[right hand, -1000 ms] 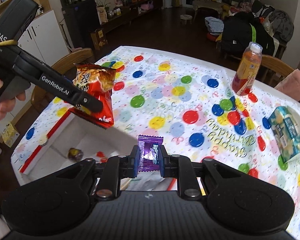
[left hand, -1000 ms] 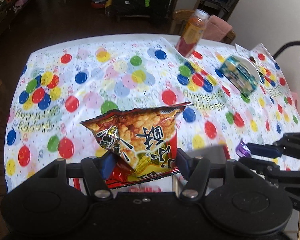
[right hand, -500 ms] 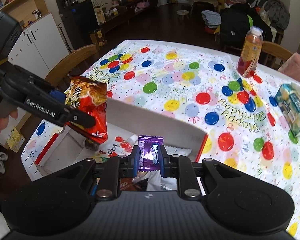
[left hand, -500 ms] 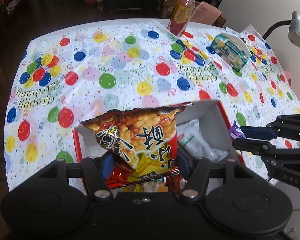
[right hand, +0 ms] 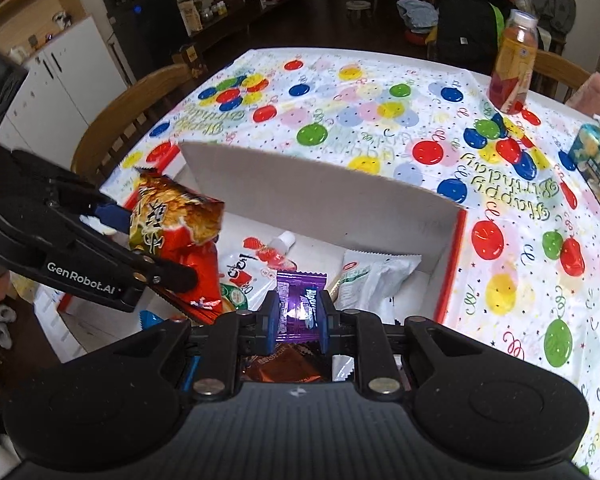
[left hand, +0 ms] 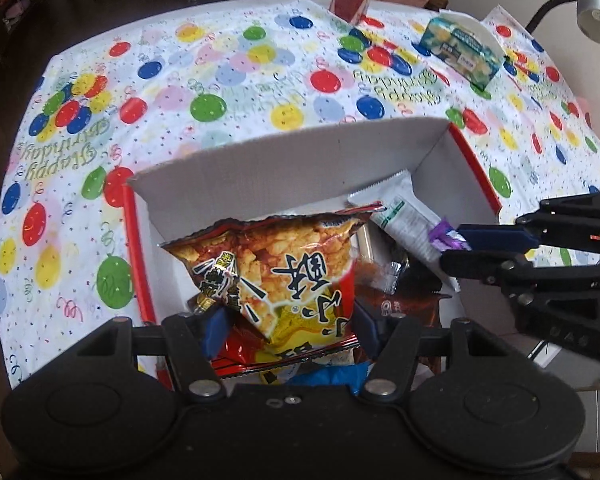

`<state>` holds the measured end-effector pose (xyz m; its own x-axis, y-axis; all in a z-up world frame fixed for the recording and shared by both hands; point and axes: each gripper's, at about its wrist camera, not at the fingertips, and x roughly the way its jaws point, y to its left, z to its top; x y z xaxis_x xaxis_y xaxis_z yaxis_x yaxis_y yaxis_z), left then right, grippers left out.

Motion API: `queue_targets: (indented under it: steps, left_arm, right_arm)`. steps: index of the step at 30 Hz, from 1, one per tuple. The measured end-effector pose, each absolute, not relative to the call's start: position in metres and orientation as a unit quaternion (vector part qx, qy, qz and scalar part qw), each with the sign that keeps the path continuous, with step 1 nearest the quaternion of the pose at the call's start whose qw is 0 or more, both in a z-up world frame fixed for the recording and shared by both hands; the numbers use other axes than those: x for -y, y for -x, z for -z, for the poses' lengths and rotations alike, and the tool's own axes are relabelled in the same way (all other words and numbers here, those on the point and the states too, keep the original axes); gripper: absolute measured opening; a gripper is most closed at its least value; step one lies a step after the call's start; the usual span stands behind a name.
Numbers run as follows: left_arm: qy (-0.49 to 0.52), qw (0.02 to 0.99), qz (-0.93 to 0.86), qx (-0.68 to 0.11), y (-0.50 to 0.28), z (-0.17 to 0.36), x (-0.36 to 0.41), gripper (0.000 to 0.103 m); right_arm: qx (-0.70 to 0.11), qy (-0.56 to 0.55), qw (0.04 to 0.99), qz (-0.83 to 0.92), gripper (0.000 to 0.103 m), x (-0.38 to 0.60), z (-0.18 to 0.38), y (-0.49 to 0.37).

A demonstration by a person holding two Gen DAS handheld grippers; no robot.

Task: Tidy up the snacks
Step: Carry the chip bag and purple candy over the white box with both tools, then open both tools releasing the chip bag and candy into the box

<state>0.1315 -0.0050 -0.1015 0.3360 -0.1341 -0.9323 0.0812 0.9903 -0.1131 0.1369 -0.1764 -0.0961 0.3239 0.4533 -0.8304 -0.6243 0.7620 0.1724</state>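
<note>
My left gripper [left hand: 290, 330] is shut on a red and yellow chip bag [left hand: 284, 268], held over the open white box with red rim [left hand: 300, 168]. Seen from the right wrist, the same chip bag [right hand: 172, 236] hangs from the left gripper [right hand: 168, 256] above the box's left part. My right gripper [right hand: 299, 318] is shut on a small purple candy wrapper [right hand: 300, 304], over the box [right hand: 320, 196]. From the left wrist view the right gripper [left hand: 460, 246] shows at the right with the purple candy [left hand: 446, 238]. Several snack packets lie inside the box.
A balloon-print tablecloth [right hand: 380, 112] covers the table. An orange drink bottle [right hand: 514, 70] stands at the far edge. A blue-green snack pack [left hand: 460, 50] lies at the far right. A wooden chair [right hand: 116, 120] is at the left side, a lamp [left hand: 596, 12] at the right.
Both grippers moved back and down with their snacks, from over the tablecloth to over the box. The box interior and its packets came into view.
</note>
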Motion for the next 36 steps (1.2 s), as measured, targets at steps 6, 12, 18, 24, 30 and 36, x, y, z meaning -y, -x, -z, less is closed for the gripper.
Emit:
queue_targets:
  steps: [6, 12, 18, 24, 30, 36]
  left_arm:
    - [0.011, 0.802, 0.074, -0.593, -0.143, 0.116, 0.009, 0.062]
    - [0.017, 0.795, 0.069, -0.602, -0.159, 0.125, 0.003, 0.062]
    - [0.026, 0.796, 0.067, -0.601, -0.167, 0.131, 0.001, 0.063]
    - [0.018, 0.803, 0.056, -0.593, -0.166, 0.137, 0.004, 0.064]
    - [0.005, 0.817, 0.046, -0.575, -0.161, 0.137, 0.004, 0.077]
    - [0.005, 0.831, 0.038, -0.555, -0.151, 0.135, 0.002, 0.090]
  right_arm:
    - [-0.479, 0.106, 0.807, -0.327, 0.019, 0.163, 0.114, -0.136]
    - [-0.489, 0.100, 0.804, -0.321, 0.019, 0.159, 0.129, -0.140]
    - [-0.498, 0.095, 0.805, -0.307, 0.019, 0.160, 0.139, -0.143]
    - [-0.504, 0.081, 0.805, -0.302, 0.019, 0.162, 0.141, -0.143]
    - [-0.502, 0.063, 0.806, -0.307, 0.020, 0.165, 0.137, -0.142]
    - [-0.505, 0.043, 0.806, -0.306, 0.024, 0.168, 0.135, -0.142]
